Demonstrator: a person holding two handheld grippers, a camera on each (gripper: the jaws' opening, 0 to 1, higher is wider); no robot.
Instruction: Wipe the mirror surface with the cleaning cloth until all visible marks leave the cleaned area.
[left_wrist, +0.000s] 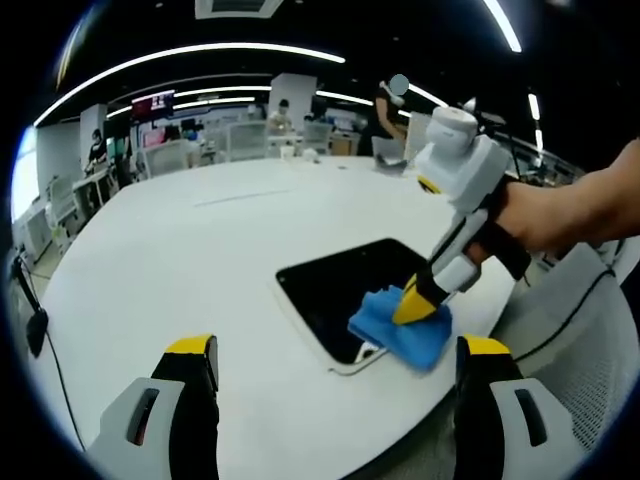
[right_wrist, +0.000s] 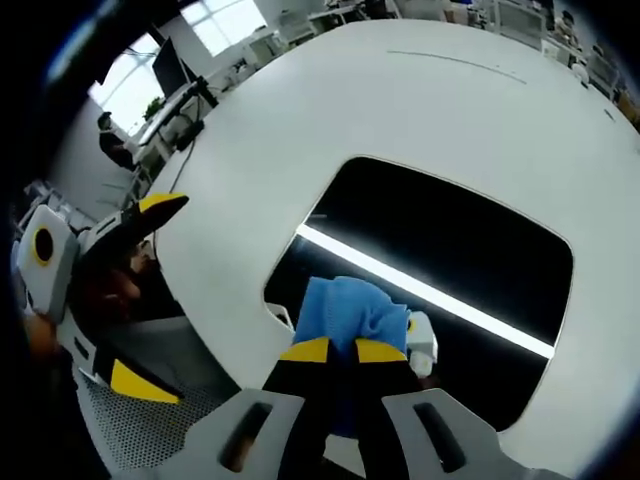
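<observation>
White round table (left_wrist: 180, 260) in open office; right gripper (right_wrist: 343, 352) clamping blue cloth (right_wrist: 345, 310) on mirror (right_wrist: 450, 250); left gripper (left_wrist: 335, 360) agape.

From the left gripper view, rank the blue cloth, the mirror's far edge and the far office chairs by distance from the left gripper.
1. Blue cloth: ahead right, on the mirror's near corner, pinched by the right gripper.
2. Mirror's far edge: just beyond, mid-table.
3. Office chairs: past the table's far side.

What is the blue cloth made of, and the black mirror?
The cloth looks like soft, matte fabric, maybe microfibre: it bunches and folds where the right gripper pinches it. The mirror looks like glossy glass in a white frame: it reflects a bright ceiling light as a sharp line.
</observation>
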